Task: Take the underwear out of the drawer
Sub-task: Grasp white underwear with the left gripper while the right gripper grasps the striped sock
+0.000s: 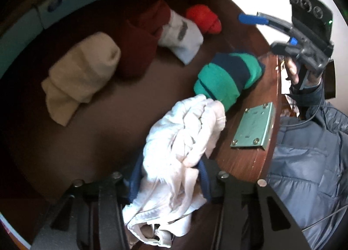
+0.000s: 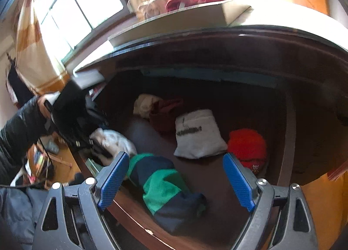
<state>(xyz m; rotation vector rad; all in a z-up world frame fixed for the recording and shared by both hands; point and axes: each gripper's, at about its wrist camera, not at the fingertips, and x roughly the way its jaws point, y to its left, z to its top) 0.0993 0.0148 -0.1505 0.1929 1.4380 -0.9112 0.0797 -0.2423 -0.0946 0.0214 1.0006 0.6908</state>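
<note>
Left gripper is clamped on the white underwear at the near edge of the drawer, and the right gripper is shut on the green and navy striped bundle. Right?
Not quite. The right gripper is open: in the right wrist view its blue pads stand wide apart above the green and navy striped bundle, gripping nothing. The rest holds: the left gripper is clamped on the white underwear at the near edge of the drawer.

No readable text; grey mark on white folded garment (image 2: 199, 133) blurred, illegible.

Right gripper (image 2: 176, 181): black frame, silver screws, blue ribbed finger pads (image 2: 114, 177). Left gripper (image 1: 168, 181): same black frame, silver screws. Person wears quilted blue-grey jacket (image 1: 308, 163); thin cable across it.
</note>
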